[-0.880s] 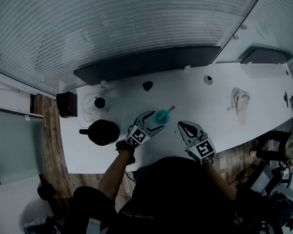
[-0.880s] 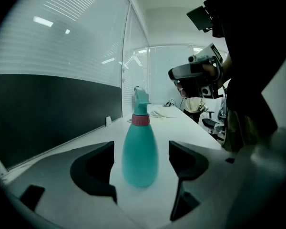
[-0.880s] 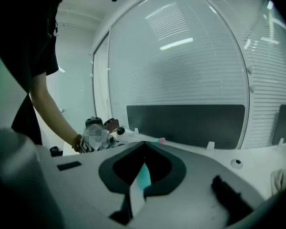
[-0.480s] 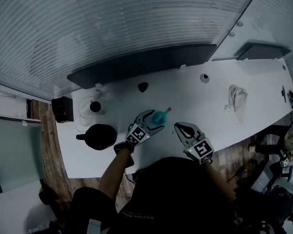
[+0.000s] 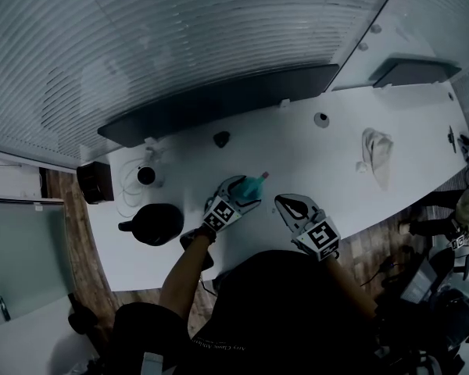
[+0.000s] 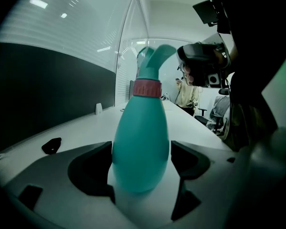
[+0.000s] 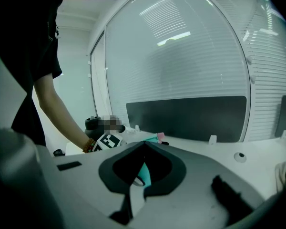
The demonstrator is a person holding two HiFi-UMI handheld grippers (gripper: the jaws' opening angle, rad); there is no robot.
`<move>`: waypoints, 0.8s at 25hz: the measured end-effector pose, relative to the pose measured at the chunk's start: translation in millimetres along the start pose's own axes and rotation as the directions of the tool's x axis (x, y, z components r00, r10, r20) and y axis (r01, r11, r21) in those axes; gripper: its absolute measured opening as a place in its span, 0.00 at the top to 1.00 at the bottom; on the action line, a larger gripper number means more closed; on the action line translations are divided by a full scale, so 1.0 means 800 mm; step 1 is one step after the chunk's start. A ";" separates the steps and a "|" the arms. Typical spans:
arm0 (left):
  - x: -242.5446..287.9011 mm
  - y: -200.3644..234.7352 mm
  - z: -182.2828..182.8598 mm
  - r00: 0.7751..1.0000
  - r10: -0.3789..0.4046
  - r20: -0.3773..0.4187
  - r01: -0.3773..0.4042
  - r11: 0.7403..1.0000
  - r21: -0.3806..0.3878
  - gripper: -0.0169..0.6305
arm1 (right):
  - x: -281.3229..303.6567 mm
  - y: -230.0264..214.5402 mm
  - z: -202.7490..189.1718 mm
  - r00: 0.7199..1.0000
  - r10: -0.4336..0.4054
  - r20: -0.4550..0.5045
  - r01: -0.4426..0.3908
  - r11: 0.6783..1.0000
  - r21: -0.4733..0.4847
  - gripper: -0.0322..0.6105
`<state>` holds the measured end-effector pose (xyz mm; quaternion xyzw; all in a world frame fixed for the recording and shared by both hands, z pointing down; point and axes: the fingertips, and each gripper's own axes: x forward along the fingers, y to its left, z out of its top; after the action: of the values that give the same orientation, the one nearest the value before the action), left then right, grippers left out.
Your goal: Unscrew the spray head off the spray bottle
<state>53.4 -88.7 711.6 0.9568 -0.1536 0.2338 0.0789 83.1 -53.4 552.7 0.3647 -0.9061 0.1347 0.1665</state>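
Low in the centre of the head view, the right gripper (image 5: 282,201) has its jaws closed together, with nothing between them. Just to its left, the left gripper (image 5: 245,191) clamps the body of the teal spray bottle (image 6: 140,147) over the white table (image 5: 328,162). The spray head (image 6: 155,61) is still on top of the bottle.

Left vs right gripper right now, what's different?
The left gripper's jaws stand apart, clamped on the teal spray bottle's body; the right gripper's jaws are shut together on nothing. The left gripper is at the bottle; the right gripper sits beside it, clear of the spray head. Both are over the white table.
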 end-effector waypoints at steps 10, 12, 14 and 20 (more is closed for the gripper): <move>0.008 -0.001 -0.006 0.999 0.023 -0.030 -0.022 0.999 0.025 0.41 | -0.006 -0.005 -0.002 1.000 -0.015 0.002 0.015 1.000 0.006 0.95; 0.008 -0.005 -0.006 0.999 0.022 -0.030 -0.021 0.999 0.026 0.41 | -0.006 -0.005 -0.001 1.000 -0.014 0.004 0.014 1.000 0.006 0.95; 0.007 -0.011 -0.005 0.999 0.022 -0.030 -0.022 0.999 0.024 0.41 | -0.008 -0.003 -0.001 1.000 -0.011 0.003 0.011 1.000 0.001 0.95; 0.000 -0.028 -0.014 0.999 0.026 -0.046 -0.025 1.000 0.015 0.41 | -0.009 -0.003 -0.001 1.000 -0.011 0.008 0.011 1.000 -0.006 0.95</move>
<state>56.0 -65.4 719.3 0.9496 -0.1624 0.2580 0.0727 90.0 -50.1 550.9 0.3698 -0.9052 0.1295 0.1646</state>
